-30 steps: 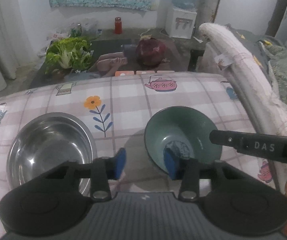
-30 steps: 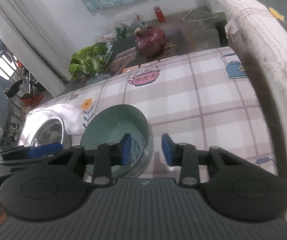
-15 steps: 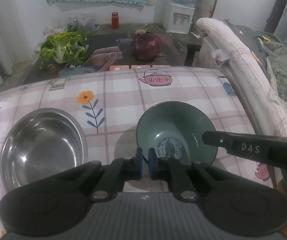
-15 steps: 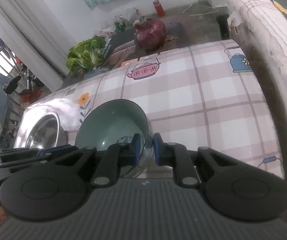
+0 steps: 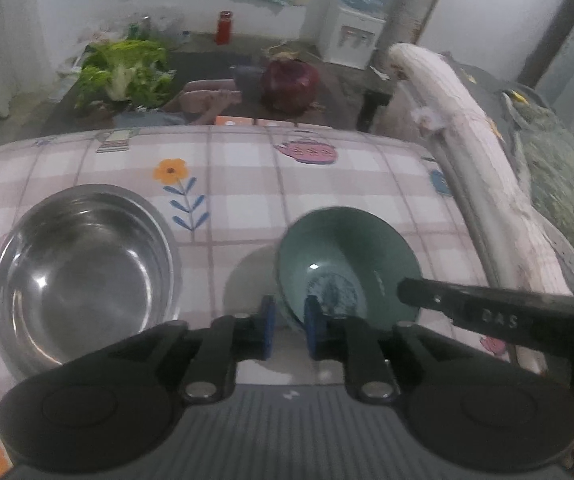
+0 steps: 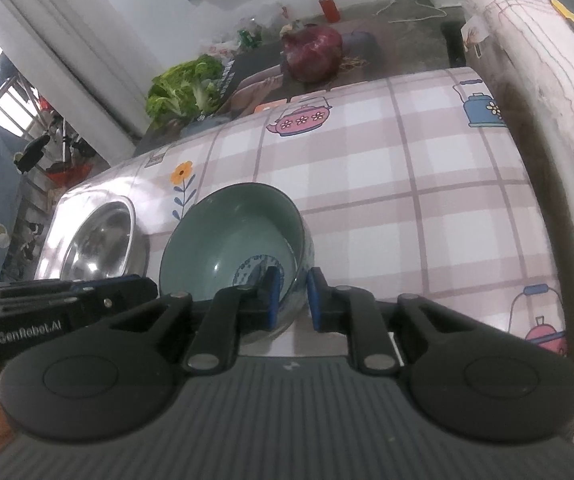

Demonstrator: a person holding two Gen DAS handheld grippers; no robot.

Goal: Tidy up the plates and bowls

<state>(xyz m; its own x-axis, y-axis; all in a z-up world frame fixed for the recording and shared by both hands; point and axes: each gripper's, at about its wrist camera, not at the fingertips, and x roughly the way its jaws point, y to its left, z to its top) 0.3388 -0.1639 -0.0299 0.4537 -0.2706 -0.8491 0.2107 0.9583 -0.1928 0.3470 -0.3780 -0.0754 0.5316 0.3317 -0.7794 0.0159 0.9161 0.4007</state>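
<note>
Checked teapot-print tablecloth [image 5: 327, 184]; green ceramic bowl [image 5: 347, 264] gripped on opposite rim sides by left gripper [image 5: 289, 320] and right gripper [image 6: 292, 298], both narrowed. Steel bowl [image 5: 83, 276] just left, empty, left gripper nearer.

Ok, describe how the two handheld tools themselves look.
Both match: the left tool and right tool have black linkage arms with silver pivot pins, blue pads, round black housings and a ribbed grey body. White lettering reads "DAS" and "GenRobot.AI".
</note>
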